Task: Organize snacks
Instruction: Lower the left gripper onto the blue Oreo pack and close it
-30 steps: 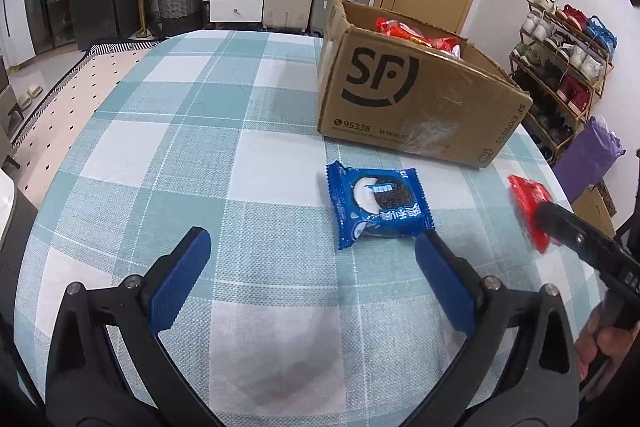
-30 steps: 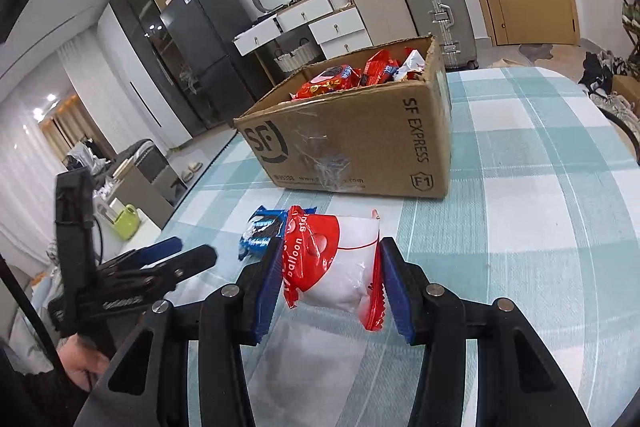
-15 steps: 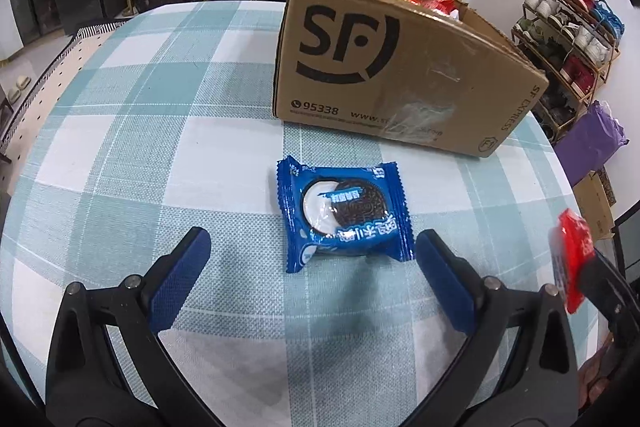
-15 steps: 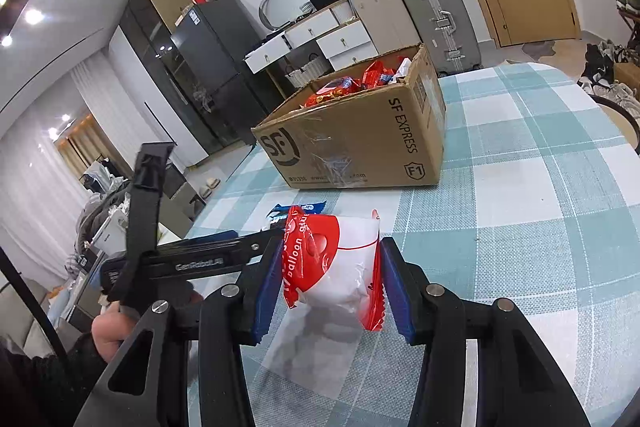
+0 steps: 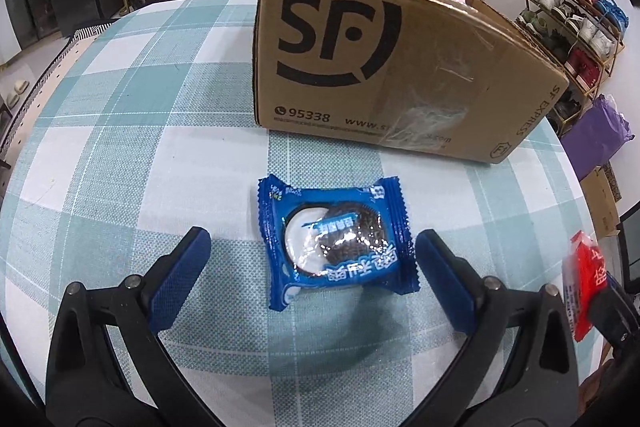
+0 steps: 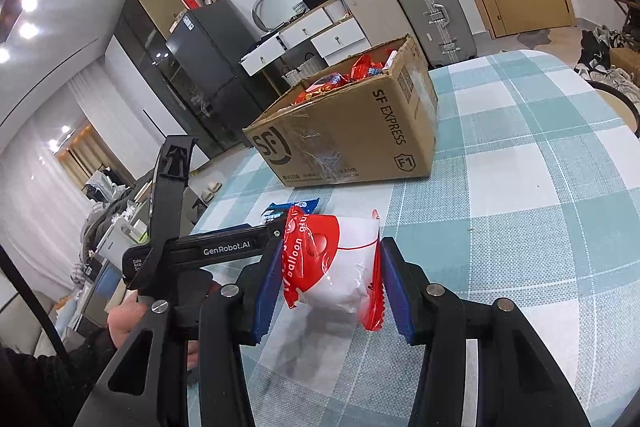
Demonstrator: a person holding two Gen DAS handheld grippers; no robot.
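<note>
A blue cookie packet [image 5: 335, 239] lies flat on the checked tablecloth, in front of a cardboard box [image 5: 384, 67] with red snack packs inside. My left gripper [image 5: 312, 259] hovers over the packet with its blue fingers spread wide on either side, the right pad [image 5: 440, 267] close to the wrapper's edge. My right gripper [image 6: 328, 279] is shut on a red-and-white snack packet [image 6: 332, 267], held above the table. That packet [image 5: 584, 283] also shows at the right edge of the left wrist view. The blue packet [image 6: 288, 209] peeks out behind the left gripper in the right wrist view.
The box [image 6: 348, 143] stands on the table [image 6: 520, 187] beyond both grippers. A hand [image 6: 128, 323] holds the left gripper's handle. Suitcases [image 6: 432, 7], white drawers and a dark fridge line the far wall; a shoe rack [image 5: 572, 23] stands at the right.
My left gripper has moved forward and down over the blue cookie packet, which now lies between its open fingers. The right gripper keeps its grip on the red-and-white packet and has shifted only slightly.
</note>
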